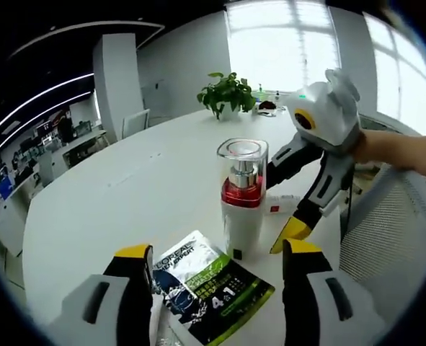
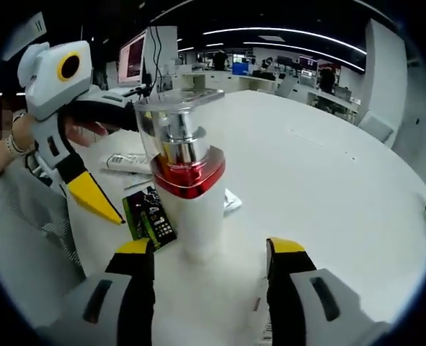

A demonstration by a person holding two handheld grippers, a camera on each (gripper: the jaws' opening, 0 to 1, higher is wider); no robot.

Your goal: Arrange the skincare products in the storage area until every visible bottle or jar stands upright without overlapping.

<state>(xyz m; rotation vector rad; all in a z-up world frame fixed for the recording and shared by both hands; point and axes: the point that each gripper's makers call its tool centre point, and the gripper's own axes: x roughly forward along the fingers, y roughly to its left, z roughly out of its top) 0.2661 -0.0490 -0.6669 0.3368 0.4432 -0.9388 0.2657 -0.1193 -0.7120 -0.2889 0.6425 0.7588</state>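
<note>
From my left gripper (image 1: pixel 216 263) I look across a large white table (image 1: pixel 126 187), and my jaws stand apart with nothing between them. Straight ahead, just beyond the jaw tips, a white pump bottle (image 1: pixel 242 202) with a red collar and a clear cap stands upright, toward the table's near edge. A dark sachet (image 1: pixel 209 285) with green and white print lies flat between my jaws, its far corner reaching the foot of the bottle. My right gripper (image 1: pixel 293 227) comes in from the right, its yellow tip just beside the bottle's base; I cannot tell whether it touches. A potted plant (image 1: pixel 227 94) sits well away toward the far edge. From my right gripper (image 2: pixel 209 252), the same pump bottle (image 2: pixel 187 180) stands upright close in front, centred over the gap between my jaws and just past their tips; those jaws are spread and grip nothing. The sachet (image 2: pixel 148 216) lies beside the bottle on its left, and the left gripper (image 2: pixel 90 194) reaches in there with a hand (image 2: pixel 25 133) behind it.
</note>
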